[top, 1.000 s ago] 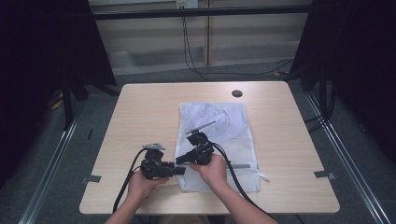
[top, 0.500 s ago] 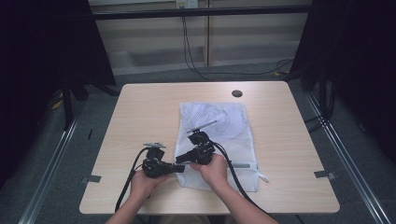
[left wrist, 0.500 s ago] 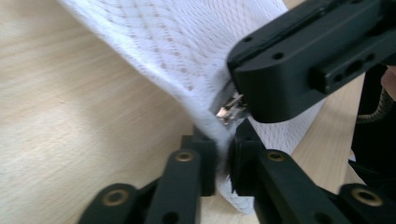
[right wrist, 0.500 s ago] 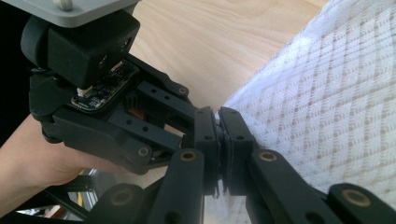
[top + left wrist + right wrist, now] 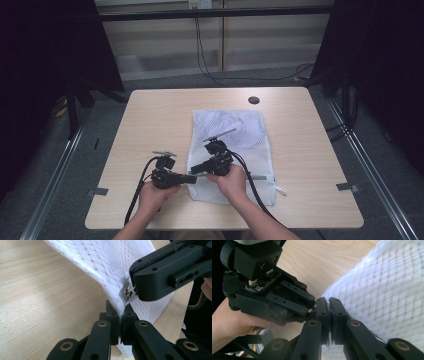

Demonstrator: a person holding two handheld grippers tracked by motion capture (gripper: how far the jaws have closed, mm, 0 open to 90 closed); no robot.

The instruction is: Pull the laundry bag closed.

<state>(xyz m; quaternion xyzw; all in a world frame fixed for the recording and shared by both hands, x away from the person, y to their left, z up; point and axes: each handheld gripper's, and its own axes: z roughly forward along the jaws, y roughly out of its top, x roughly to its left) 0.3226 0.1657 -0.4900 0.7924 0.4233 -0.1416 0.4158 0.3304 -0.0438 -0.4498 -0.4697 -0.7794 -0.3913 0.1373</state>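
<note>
Now both tongs pinch the white mesh laundry bag [image 5: 235, 150] at its near-left edge: left tongs [image 5: 121, 315] have just closed beside right tongs [image 5: 329, 307]; opening remains.

a lab-like recording booth: black curtains [image 5: 45, 75], metal frame rails [image 5: 215, 12], bare wooden table [image 5: 150, 115].

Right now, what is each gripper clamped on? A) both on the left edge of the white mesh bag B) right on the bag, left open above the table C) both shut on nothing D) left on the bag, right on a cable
A: the left gripper and the right gripper each pinch the white mesh bag at its left edge, side by side.
</note>
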